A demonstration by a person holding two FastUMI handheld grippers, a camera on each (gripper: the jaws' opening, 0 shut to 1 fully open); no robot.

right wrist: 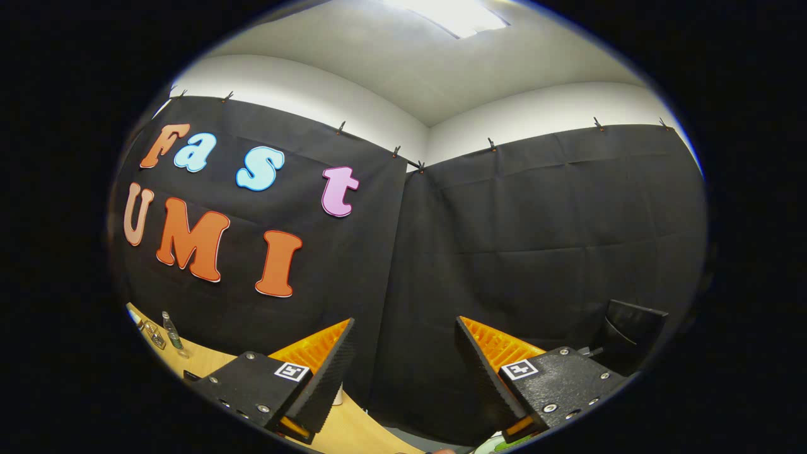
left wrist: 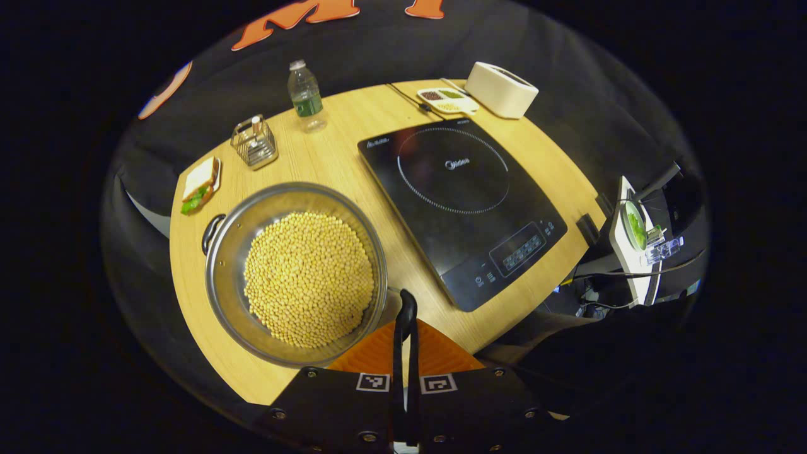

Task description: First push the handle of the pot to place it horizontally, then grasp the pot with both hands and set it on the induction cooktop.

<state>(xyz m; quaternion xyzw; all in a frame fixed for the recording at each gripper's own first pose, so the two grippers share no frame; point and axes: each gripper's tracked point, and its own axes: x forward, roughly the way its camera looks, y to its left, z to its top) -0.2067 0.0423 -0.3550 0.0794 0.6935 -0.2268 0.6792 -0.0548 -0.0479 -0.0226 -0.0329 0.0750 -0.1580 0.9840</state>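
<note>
A steel pot (left wrist: 232, 234) full of soybeans (left wrist: 309, 277) sits on the wooden table (left wrist: 334, 151), left of the black induction cooktop (left wrist: 454, 202). Its far handle (left wrist: 211, 232) lies at the rim's left side. The near black handle (left wrist: 406, 310) stands up at the rim closest to me. My left gripper (left wrist: 403, 343) is shut on that near handle, its orange fingers (left wrist: 441, 353) pressed either side of it. In the right gripper view, my right gripper (right wrist: 403, 359) is open and held high, facing the booth wall with nothing between its fingers.
A water bottle (left wrist: 306, 94), a wire basket (left wrist: 254, 142) and a sandwich on a plate (left wrist: 200, 185) stand behind and left of the pot. A divided dish (left wrist: 447, 99) and a white box (left wrist: 502, 88) sit behind the cooktop. A white stand (left wrist: 633, 239) is off the table's right edge.
</note>
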